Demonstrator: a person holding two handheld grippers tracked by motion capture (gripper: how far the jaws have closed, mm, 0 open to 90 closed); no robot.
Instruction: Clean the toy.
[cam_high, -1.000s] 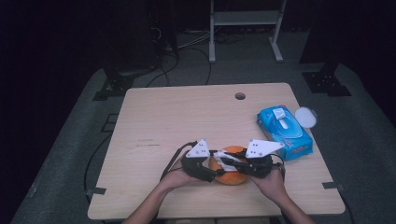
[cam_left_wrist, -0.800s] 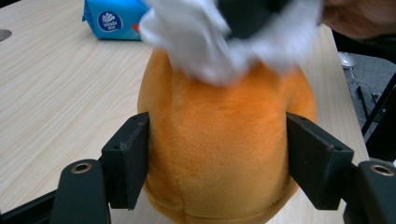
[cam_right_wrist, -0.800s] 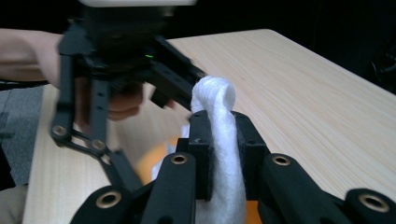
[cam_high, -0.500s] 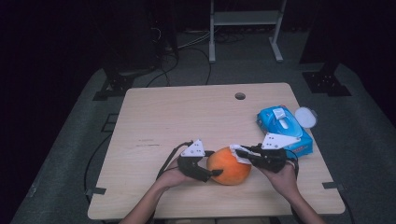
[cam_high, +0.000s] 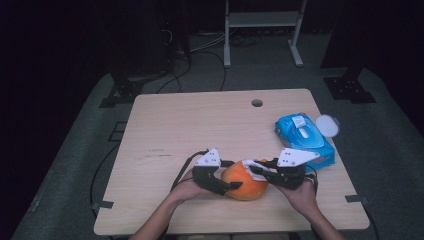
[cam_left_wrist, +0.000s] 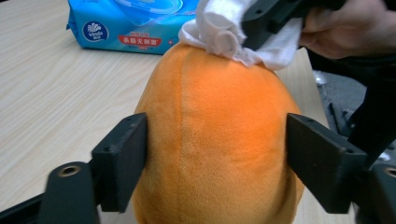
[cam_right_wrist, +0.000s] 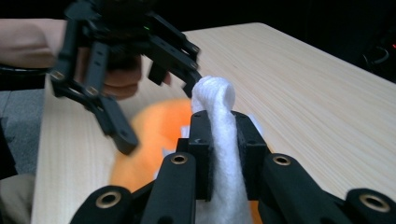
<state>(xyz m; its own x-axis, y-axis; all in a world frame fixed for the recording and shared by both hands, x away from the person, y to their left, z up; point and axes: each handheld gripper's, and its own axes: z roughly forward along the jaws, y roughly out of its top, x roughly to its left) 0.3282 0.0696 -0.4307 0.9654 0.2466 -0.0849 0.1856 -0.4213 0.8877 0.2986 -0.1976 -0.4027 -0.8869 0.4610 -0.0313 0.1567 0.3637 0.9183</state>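
Observation:
An orange plush toy (cam_high: 246, 181) lies near the table's front edge. My left gripper (cam_high: 231, 175) reaches in from its left, and the plush (cam_left_wrist: 219, 140) sits between the two jaws. Both pads (cam_left_wrist: 123, 158) rest against its sides while the jaws have just been opening. My right gripper (cam_high: 255, 170) comes from the right, shut on a bunched white wipe (cam_right_wrist: 217, 116). The wipe (cam_left_wrist: 224, 32) touches the far end of the plush.
A blue pack of wet wipes (cam_high: 304, 137) lies at the table's right edge, with a round white lid (cam_high: 327, 125) beside it. The wooden table (cam_high: 200, 125) has a cable hole (cam_high: 257, 103) near its far edge. A metal stand and cables sit on the floor beyond.
The right gripper with the wipe has slid rightward off the top of the plush to its far end, uncovering more orange. The left gripper kept its place.

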